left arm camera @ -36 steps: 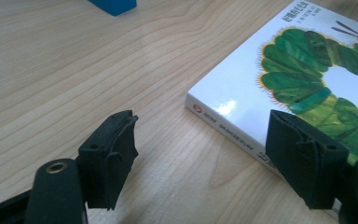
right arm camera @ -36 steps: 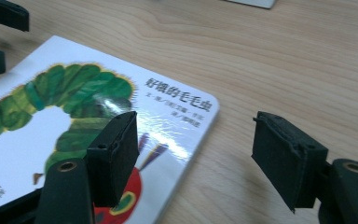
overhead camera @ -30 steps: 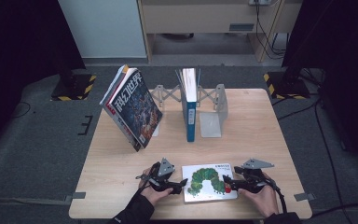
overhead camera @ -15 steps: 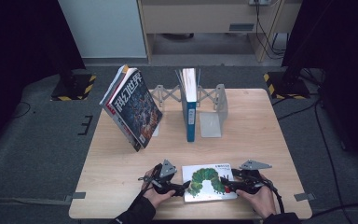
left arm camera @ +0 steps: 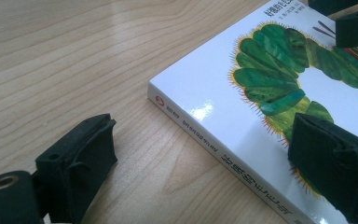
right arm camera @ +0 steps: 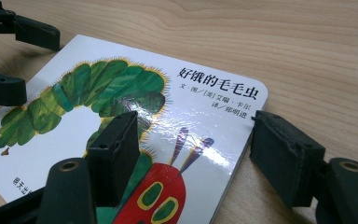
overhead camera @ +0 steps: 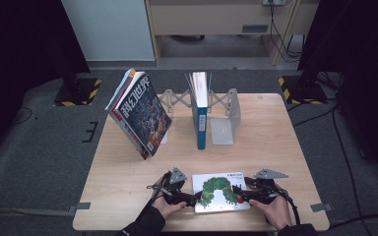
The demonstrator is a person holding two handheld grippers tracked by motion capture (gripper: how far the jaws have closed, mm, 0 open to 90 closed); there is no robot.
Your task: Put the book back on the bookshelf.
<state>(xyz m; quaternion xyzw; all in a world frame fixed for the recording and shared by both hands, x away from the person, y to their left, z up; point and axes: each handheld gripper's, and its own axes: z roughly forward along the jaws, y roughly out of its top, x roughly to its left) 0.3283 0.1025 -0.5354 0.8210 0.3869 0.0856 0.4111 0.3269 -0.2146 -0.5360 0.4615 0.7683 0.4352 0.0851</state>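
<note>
The left gripper (overhead camera: 191, 198) is just opening astride the caterpillar book (overhead camera: 221, 192); the right gripper (overhead camera: 242, 192) is standing apart around its corner, the bookend rack (overhead camera: 222, 118) well beyond.

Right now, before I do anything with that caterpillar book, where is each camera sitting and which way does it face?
High view: above the person's side of the table, looking forward and down; both hands, left gripper and right gripper flank the caterpillar book.
Left gripper view: on the left gripper, looking along its open jaws at the book's spine edge.
Right gripper view: on the right gripper, jaws astride the book's corner.
Shared: both gripper views show the book, the tabletop and the opposite gripper's jaws.
</note>
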